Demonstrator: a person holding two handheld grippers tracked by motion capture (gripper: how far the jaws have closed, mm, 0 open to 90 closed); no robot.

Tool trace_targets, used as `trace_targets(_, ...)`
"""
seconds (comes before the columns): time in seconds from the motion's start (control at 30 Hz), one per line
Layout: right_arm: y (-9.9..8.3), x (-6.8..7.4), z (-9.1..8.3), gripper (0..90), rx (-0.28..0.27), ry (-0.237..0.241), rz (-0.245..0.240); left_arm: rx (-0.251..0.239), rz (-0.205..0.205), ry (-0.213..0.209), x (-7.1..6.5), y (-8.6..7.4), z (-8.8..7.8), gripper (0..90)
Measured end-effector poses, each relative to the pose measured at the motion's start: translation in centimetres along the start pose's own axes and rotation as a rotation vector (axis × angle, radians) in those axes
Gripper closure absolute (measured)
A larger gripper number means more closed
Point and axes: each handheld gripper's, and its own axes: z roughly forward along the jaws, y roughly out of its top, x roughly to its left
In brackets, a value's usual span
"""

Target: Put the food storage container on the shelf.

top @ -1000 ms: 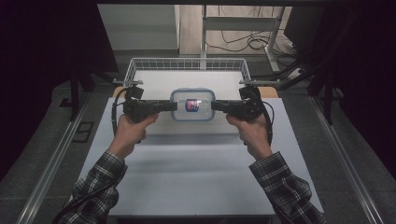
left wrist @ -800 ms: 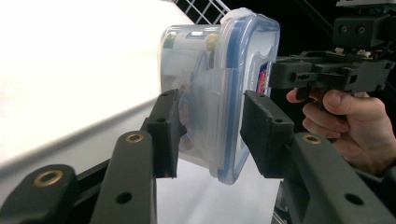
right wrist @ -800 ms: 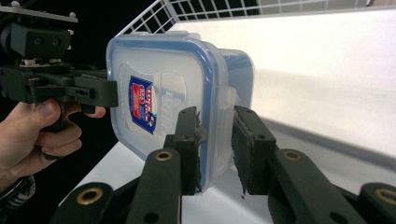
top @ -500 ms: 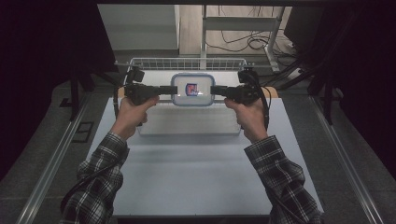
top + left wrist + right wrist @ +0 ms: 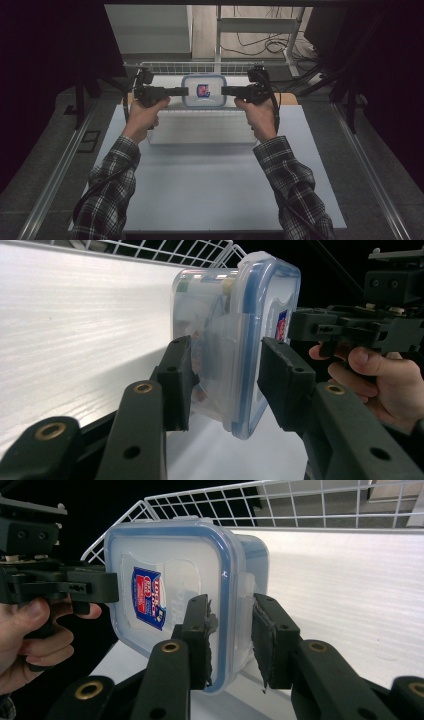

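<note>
- Since a second ago, when it hung over the white board nearer the person, the clear lidded container (image 5: 204,90) has been carried toward the far edge of the table (image 5: 310,165), and it now sits in the air level with the near rim of the wire basket (image 5: 195,67).
- It hangs between the two hands, lid up, its blue seal and red-and-blue label plain from above.
- At its left end the left gripper (image 5: 184,91) holds on: the jaws stand partly closed, one pad under the body and one on the lid, straddling the side latch (image 5: 227,347), as the left gripper view (image 5: 227,390) shows.
- At the opposite end the right gripper (image 5: 225,90) does the same, jaws partly closed across the rim; in the right gripper view (image 5: 232,640) they have just opened a little, yet the pads look to be in contact with the container.
- Both hands have gone forward together, so the box stays level.
- By my reading the carry is well along: the basket lies just ahead, and what remains is to move over its rim, lower, and let go.
- That slight slackening on the right is the thing to watch, since a tilt could slip the box.
</note>
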Motion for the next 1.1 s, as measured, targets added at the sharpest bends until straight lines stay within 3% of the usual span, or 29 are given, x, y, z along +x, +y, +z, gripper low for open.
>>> trace_targets(0.23, 0.1, -0.1, 0.4, 66.1, -0.006, -0.014, -0.018, -0.012, -0.014, 0.016, 0.1, 0.1, 0.2, 57.0)
trace_targets(0.67, -0.1, -0.3, 1.1, 62.8, 0.005, -0.026, -0.025, -0.001, -0.001, 0.119, -0.1, 0.4, 0.5, 46.9)
trace_targets(0.8, -0.1, -0.2, 1.4, 62.7, 0.02, -0.014, -0.034, 0.025, 0.013, 0.147, -0.2, 0.2, 1.0, 45.4)
trace_targets(0.87, -0.1, 0.0, 1.6, 62.5, 0.025, -0.017, -0.043, 0.024, 0.004, 0.137, -0.2, 0.1, 1.5, 45.1)
trace_targets(0.97, 0.0, 0.3, 1.9, 61.3, 0.034, -0.041, -0.068, 0.026, 0.009, 0.158, -0.4, 0.1, 1.7, 42.7)
trace_targets(1.1, 0.1, 0.3, 1.9, 58.6, 0.029, -0.049, -0.073, 0.014, 0.047, 0.229, -0.8, 0.5, 1.4, 38.6)
